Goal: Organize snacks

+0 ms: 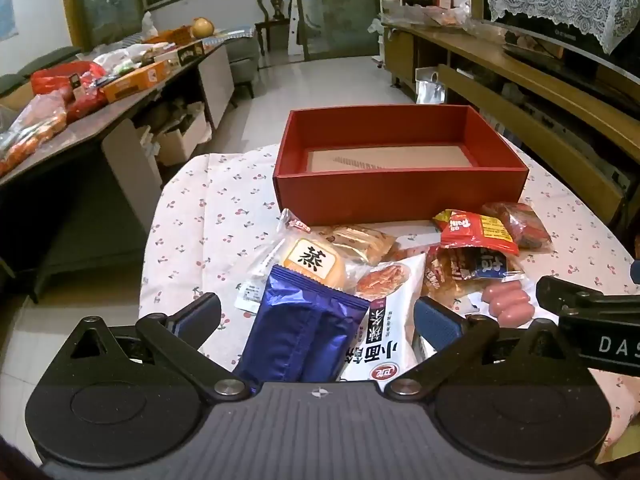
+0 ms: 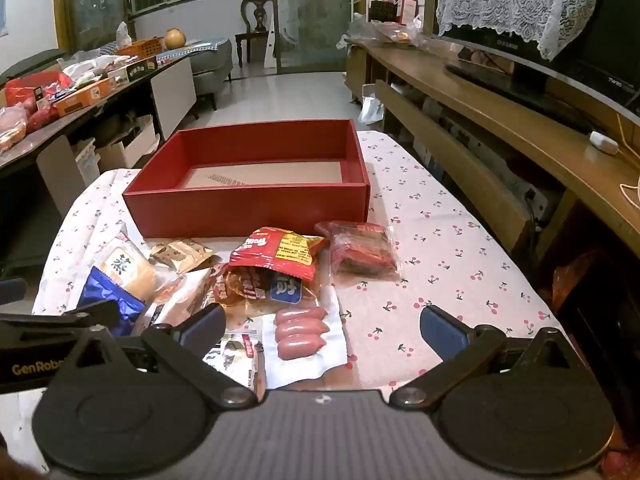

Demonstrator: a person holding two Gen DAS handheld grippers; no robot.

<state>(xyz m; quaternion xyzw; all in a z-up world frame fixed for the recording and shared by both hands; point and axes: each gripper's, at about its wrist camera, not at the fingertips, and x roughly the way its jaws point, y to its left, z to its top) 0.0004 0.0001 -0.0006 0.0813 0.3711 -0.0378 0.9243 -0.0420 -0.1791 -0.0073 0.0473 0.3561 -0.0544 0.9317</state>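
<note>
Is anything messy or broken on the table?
Nothing looks broken or spilled. The snacks just lie in a jumbled pile, overlapping, like the blue foil packet on the white noodle bag. The red box behind them holds no snacks yet.

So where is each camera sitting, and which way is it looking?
Left wrist: sits on the left gripper, looking forward and down at the blue packet and snack pile; its own open fingers show, plus the right gripper at the right edge.
Right wrist: sits on the right gripper, looking forward and down at the sausages and the cherry tablecloth; its own open fingers show, plus the left gripper at the left edge.
Shared: both face the empty red box and the same snacks.
</note>
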